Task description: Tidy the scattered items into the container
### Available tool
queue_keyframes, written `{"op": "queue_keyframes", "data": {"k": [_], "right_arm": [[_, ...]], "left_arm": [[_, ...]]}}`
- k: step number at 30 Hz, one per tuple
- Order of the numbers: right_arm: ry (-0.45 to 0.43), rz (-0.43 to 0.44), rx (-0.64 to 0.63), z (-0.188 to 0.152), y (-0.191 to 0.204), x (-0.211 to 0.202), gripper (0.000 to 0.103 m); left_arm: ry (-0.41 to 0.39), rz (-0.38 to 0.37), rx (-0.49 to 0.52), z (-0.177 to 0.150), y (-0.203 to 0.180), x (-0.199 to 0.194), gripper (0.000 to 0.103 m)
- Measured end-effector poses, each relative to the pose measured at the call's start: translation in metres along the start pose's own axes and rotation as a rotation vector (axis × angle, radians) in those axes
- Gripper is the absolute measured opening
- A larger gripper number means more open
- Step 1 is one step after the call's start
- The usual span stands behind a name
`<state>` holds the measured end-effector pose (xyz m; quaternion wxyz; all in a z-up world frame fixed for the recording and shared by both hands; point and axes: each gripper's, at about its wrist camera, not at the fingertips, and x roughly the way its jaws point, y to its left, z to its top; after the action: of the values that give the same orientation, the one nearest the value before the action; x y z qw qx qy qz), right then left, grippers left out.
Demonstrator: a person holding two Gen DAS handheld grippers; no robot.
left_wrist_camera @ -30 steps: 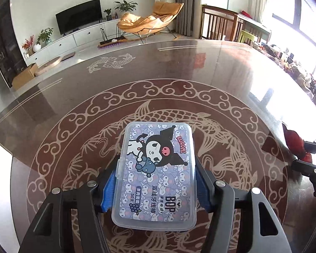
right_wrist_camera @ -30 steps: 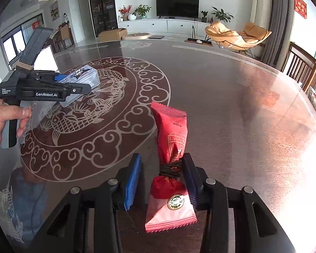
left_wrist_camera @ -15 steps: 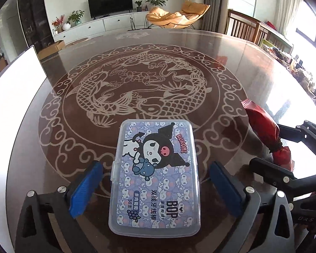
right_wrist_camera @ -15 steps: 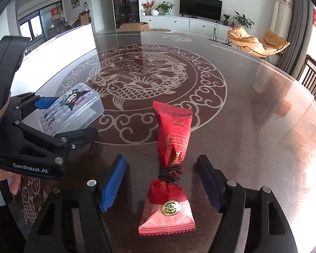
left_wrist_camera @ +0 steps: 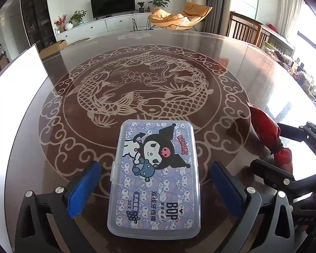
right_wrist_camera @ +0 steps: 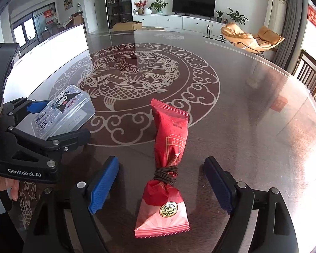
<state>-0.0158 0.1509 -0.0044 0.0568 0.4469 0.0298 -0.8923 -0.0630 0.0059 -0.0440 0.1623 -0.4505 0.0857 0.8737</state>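
Observation:
A clear plastic floss-pick box (left_wrist_camera: 155, 179) with a cartoon lid lies flat on the table between the fingers of my left gripper (left_wrist_camera: 155, 186), which is open and not touching it. The box also shows in the right wrist view (right_wrist_camera: 63, 113). A red snack packet (right_wrist_camera: 168, 168) tied with a dark band lies on the table between the fingers of my right gripper (right_wrist_camera: 162, 187), which is open and clear of it. The packet shows at the right of the left wrist view (left_wrist_camera: 267, 135). No container shows in either view.
The round dark table (left_wrist_camera: 52, 147) has a glass top with a fish pattern. A bright white panel (right_wrist_camera: 52, 48) stands along its left side. Wooden chairs (right_wrist_camera: 311, 73) stand at the far right edge. The two grippers sit close, side by side.
Both grippers were shut on their items a second ago; both have opened. The box and the packet now rest on the table. Both views have shifted towards the table's near edge.

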Motion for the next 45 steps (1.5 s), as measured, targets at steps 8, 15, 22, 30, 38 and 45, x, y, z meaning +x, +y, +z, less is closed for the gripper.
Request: {"op": "queue_keyframes", "data": {"k": [8, 15, 22, 30, 38, 45], "right_arm": [[0.0, 0.001, 0.001, -0.001, 0.0, 0.0, 0.084], [0.023, 0.046, -0.025, 0.011, -0.003, 0.01, 0.097], [0.005, 0.04, 0.028, 0.011, -0.016, 0.004, 0.074], [-0.006, 0.058, 0.097, 0.009, -0.038, -0.028, 0.018], [0.012, 0.075, 0.055, 0.007, -0.015, -0.04, 0.018], [-0.052, 0.171, -0.035, 0.065, 0.044, -0.062, 0.018]], "left_arm": [[0.0, 0.012, -0.019, 0.0, -0.003, -0.002, 0.103], [0.03, 0.034, -0.057, 0.004, -0.006, 0.001, 0.103], [0.08, 0.047, -0.078, 0.01, -0.011, 0.004, 0.103], [0.062, 0.015, -0.016, 0.016, -0.026, -0.02, 0.062], [0.076, -0.056, -0.103, -0.001, -0.019, -0.041, 0.062], [-0.041, 0.001, -0.179, 0.03, 0.049, -0.115, 0.062]]}}
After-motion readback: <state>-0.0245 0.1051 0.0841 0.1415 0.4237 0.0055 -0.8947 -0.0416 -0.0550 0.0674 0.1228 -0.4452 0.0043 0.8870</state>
